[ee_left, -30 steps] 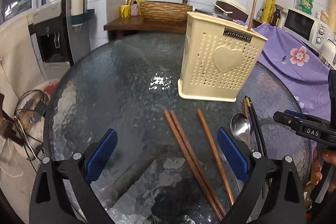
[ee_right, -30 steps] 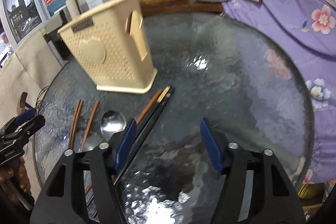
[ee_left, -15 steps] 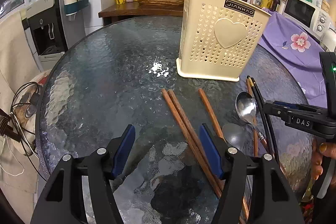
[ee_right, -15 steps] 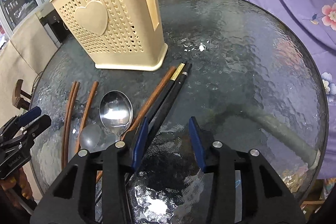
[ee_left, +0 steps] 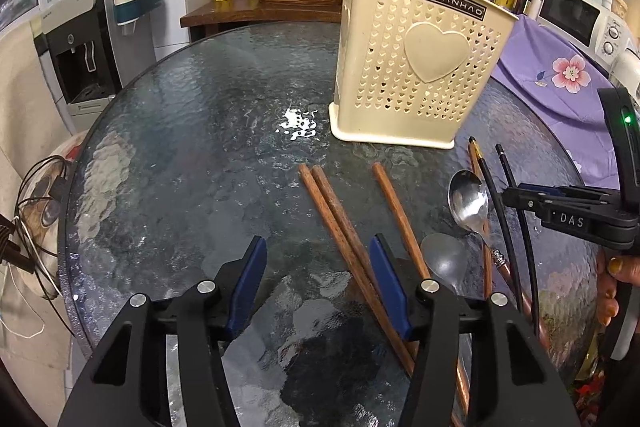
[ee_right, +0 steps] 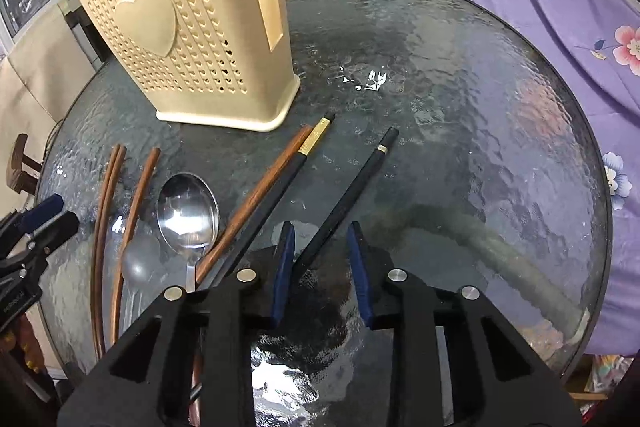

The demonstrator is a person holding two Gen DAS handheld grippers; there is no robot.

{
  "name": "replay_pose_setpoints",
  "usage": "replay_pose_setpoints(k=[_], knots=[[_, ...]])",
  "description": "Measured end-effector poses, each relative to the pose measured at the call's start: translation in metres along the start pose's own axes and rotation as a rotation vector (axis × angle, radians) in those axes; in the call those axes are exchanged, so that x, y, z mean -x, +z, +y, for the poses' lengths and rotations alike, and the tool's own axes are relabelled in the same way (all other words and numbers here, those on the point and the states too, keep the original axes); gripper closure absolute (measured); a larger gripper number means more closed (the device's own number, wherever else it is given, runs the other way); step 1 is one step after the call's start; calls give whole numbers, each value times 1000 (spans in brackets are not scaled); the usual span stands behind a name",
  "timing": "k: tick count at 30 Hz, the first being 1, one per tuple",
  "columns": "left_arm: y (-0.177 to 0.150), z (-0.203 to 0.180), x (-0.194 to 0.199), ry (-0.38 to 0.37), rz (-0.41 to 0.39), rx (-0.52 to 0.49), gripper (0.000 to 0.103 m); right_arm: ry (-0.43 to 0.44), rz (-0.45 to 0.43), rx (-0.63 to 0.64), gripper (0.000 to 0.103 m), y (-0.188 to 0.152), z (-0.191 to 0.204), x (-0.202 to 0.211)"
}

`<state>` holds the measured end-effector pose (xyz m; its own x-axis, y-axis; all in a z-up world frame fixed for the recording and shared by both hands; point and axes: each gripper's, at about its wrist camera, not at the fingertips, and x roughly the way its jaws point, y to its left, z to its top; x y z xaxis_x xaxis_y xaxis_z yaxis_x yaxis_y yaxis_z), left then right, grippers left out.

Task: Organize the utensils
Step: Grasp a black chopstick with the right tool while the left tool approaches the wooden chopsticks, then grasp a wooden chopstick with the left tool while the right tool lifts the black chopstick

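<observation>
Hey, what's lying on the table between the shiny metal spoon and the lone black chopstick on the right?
In the right wrist view, a brown wooden chopstick and a gold-banded black chopstick lie side by side between the shiny metal spoon and the lone black chopstick.

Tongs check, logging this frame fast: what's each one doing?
Left tongs: open, holding nothing.
Right tongs: open around a black chopstick, not clamped.

Your cream perforated holder [ee_right: 188, 39] stands upright on the glass, a raised heart on its face, with what looks like one brown stick already inside. In front of it you have three brown wooden chopsticks [ee_left: 344, 223] lying flat, two of them touching. Beside them lie a shiny metal spoon [ee_right: 187, 213], bowl up, another brown chopstick [ee_right: 256, 195], and two black chopsticks [ee_right: 348, 191] splayed apart.
</observation>
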<state>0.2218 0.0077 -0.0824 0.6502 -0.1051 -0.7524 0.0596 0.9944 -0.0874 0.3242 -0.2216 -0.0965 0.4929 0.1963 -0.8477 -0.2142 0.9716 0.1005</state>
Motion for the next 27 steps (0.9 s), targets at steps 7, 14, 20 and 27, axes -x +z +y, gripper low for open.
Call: replay_pose_setpoints(k=[7,14,20,27], knots=[[-3,-2,-14,23,39,-6,57,33,-9,-18,80,10,-4,-7],[1,-4,-21,20,55,-6,59,46,-6,-13,82,24,8,-16],[6,-3,-28,56,66,-35,62,55,-4,-3,83,26,9,-17],[24,3,-38,31,94,-24,66,69,17,-53,85,39,-3,-25]])
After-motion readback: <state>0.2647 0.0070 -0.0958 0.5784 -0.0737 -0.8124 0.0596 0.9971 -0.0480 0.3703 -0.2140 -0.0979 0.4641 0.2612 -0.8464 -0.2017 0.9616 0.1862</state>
